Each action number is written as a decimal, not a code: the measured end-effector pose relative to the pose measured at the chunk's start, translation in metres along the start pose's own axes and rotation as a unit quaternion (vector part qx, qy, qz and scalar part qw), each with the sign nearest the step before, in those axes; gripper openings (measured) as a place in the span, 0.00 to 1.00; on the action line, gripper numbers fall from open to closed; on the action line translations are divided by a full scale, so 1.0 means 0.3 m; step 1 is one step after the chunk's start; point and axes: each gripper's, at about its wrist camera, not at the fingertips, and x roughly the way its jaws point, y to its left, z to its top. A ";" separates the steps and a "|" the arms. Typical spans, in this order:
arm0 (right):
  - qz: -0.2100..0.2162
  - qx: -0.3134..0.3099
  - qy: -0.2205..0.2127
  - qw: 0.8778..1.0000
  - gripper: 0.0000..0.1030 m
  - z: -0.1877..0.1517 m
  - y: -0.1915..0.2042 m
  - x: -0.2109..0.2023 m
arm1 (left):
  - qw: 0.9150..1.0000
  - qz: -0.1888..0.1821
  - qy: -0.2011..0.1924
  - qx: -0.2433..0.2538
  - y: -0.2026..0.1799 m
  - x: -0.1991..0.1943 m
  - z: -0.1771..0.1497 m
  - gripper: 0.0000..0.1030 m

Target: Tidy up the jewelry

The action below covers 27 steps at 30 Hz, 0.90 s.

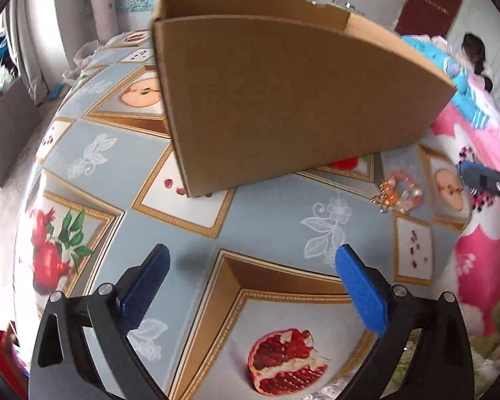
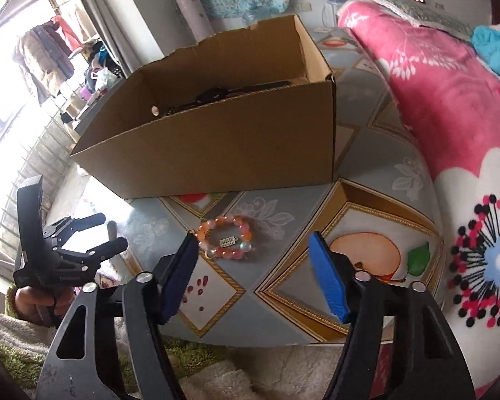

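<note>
Orange-and-pink beaded bracelet (image 2: 225,237) with small silver charm, lying flat on tablecloth, just before open cardboard box (image 2: 216,140).

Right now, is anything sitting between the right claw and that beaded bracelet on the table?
Nothing visible is. The right claw is open, and the beaded bracelet lies on bare tablecloth just ahead of it. The cardboard box stands farther back, beyond the bracelet, and the left claw is off to one side.
</note>
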 end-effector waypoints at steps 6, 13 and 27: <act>-0.001 0.022 0.035 0.999 0.32 -0.006 -0.013 0.080 | 0.999 0.030 -0.006 0.043 -0.052 0.041 -0.005 0.95; -0.015 -0.021 0.057 0.998 0.25 0.017 0.051 0.144 | 0.997 0.033 -0.027 0.056 -0.099 0.049 0.000 0.95; -0.066 -0.079 0.075 0.992 0.07 0.032 0.155 0.210 | 0.997 0.026 -0.046 0.063 -0.090 0.059 -0.007 0.95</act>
